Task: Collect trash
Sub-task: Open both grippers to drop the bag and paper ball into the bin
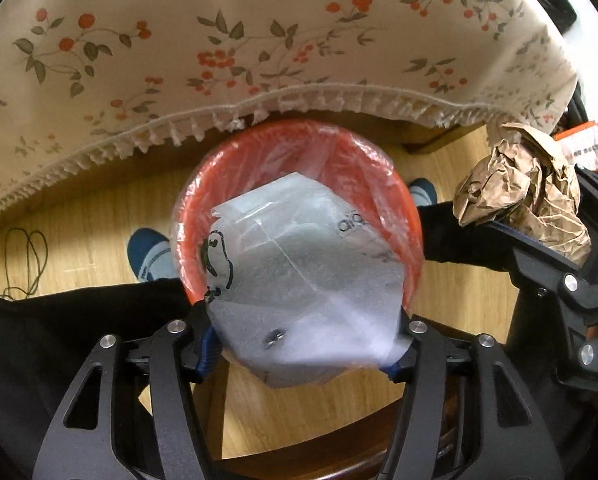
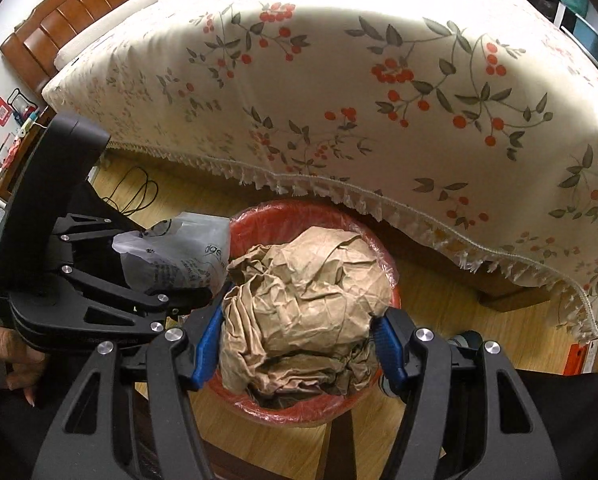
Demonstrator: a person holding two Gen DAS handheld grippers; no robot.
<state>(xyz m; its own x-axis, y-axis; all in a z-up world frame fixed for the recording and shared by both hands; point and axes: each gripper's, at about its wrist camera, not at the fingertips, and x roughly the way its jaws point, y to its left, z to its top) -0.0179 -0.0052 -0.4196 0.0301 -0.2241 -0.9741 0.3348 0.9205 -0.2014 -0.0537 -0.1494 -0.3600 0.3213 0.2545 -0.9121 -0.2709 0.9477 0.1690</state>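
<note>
Step in hand: drop-off. Both pieces of trash are carried over the red bin (image 1: 413, 216), which stands on the wood floor (image 1: 79, 216) just beside the fringed edge of the flowered tabletop cloth (image 1: 259, 40), and is lined with a clear bag.

Left tool (image 1: 305, 344): points steeply down, directly over the bin mouth. A crumpled clear plastic bag (image 1: 303, 272) sits between its blue pads (image 1: 209, 346). No gap shows at either pad, so I read it as pinching the bag, perhaps loosely.

Right tool (image 2: 299, 344): also pitched down over the bin (image 2: 259, 216), jaws pressed on a wad of crumpled brown paper (image 2: 303, 304); the wad bulges out above and below the pads (image 2: 205, 344), so the grip looks firm. From the left wrist view the same wad (image 1: 527, 204) hangs to the side of the rim, not centred.

The two tools hang close together, side by side. The person's feet in blue socks (image 1: 149, 252) stand either side of the bin.

Next move, by my judgement: spread the left jaws to let the plastic fall inside the rim, then bring the paper fully over the opening before release. Risk: light plastic may cling to a pad or drift past the rim.
</note>
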